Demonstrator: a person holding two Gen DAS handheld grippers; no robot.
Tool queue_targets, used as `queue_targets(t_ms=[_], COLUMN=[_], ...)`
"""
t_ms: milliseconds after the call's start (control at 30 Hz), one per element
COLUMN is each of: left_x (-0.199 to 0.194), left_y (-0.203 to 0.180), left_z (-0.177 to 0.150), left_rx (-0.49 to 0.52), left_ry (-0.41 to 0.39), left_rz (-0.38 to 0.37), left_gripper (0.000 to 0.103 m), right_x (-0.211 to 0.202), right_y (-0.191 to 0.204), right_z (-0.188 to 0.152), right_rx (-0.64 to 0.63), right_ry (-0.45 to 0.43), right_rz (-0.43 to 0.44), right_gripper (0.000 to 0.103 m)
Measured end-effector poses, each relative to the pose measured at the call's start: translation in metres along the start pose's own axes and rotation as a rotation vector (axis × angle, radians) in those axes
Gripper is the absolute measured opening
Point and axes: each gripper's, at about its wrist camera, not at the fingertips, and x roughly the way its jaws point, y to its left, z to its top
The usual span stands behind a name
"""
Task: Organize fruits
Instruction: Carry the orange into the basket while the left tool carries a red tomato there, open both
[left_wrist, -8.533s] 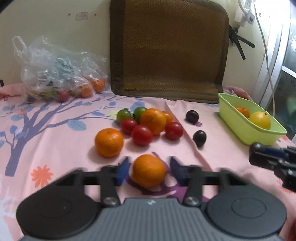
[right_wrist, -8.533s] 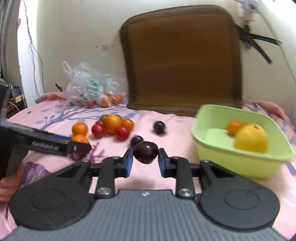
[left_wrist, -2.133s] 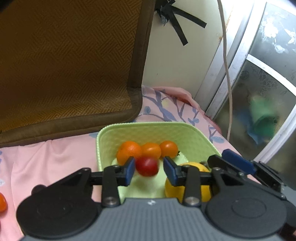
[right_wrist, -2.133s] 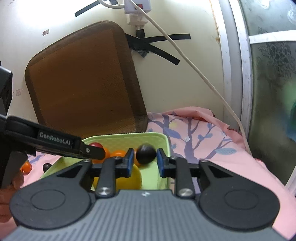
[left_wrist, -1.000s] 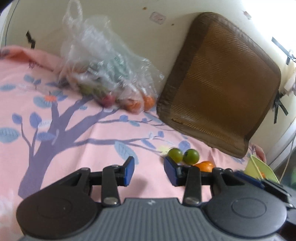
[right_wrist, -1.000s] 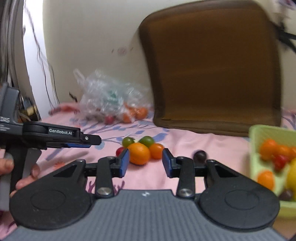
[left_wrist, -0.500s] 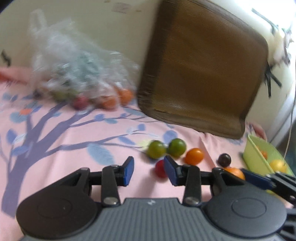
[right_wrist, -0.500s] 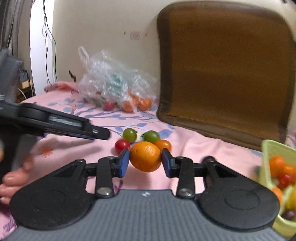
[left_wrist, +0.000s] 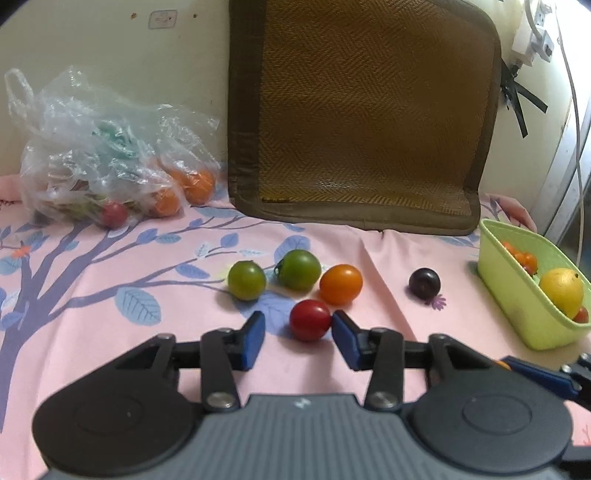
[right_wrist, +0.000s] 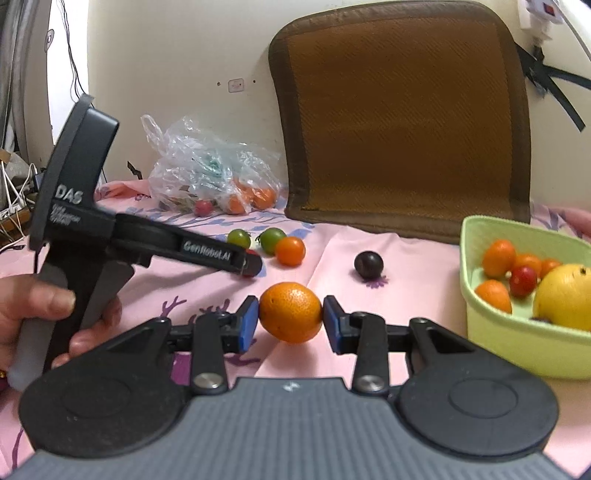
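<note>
The right claw (right_wrist: 290, 319) is clenched on an orange (right_wrist: 290, 312), both pads touching it, above the pink bedsheet (right_wrist: 406, 258) left of the green basket (right_wrist: 517, 343). The left claw (left_wrist: 298, 339) is spread wide around a red tomato (left_wrist: 309, 319) lying on the sheet, the right pad near it, well left of the basket.

Glossy skin on the red tomato (left_wrist: 309, 319), smooth and catching the light; the orange (right_wrist: 290, 312) looks dimpled and duller. Crinkled clear plastic on the bag (left_wrist: 107, 155), shiny in the folds. The basket (right_wrist: 517, 332) is smooth pale-green plastic. Soft printed cloth on the sheet (left_wrist: 92, 280), matt. The mat (left_wrist: 365, 110) shows a coarse woven face with a fabric border.
</note>
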Motion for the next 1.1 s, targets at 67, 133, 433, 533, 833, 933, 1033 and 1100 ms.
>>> queue_targets(t_ms=[67, 133, 433, 533, 833, 933, 1033, 1100], left_x=[0.005, 0.008, -0.018, -0.031, -0.009, 0.014, 0.036, 0.045], left_y=[-0.004, -0.008, -0.046, -0.076, -0.156, -0.172, -0.180, -0.181], left_z=[0.002, 0.004, 0.001, 0.016, 0.051, 0.058, 0.062, 0.060], left_rx=[0.001, 0.009, 0.003, 0.051, 0.150, 0.147, 0.152, 0.149], left_ry=[0.008, 0.008, -0.012, -0.054, -0.063, -0.037, -0.020, -0.004], left_rz=[-0.011, -0.001, -0.138, -0.224, -0.349, -0.354, -0.335, -0.323], left_gripper=[0.028, 0.026, 0.026, 0.026, 0.026, 0.026, 0.026, 0.026], right_x=[-0.005, -0.009, -0.035, -0.048, -0.081, -0.076, -0.064, -0.056], right_y=[-0.001, -0.005, -0.021, -0.035, -0.116, -0.148, -0.169, -0.175], right_z=[-0.001, -0.003, -0.010, -0.005, 0.009, 0.012, 0.014, 0.014], right_rx=[0.012, 0.027, 0.081, 0.097, 0.204, 0.248, 0.275, 0.279], right_ry=[-0.009, -0.012, -0.051, -0.109, -0.275, -0.267, -0.245, -0.237], right_rz=[0.000, -0.001, -0.027, -0.072, -0.289, -0.333, -0.345, -0.349], right_gripper=[0.041, 0.041, 0.041, 0.041, 0.041, 0.041, 0.041, 0.041])
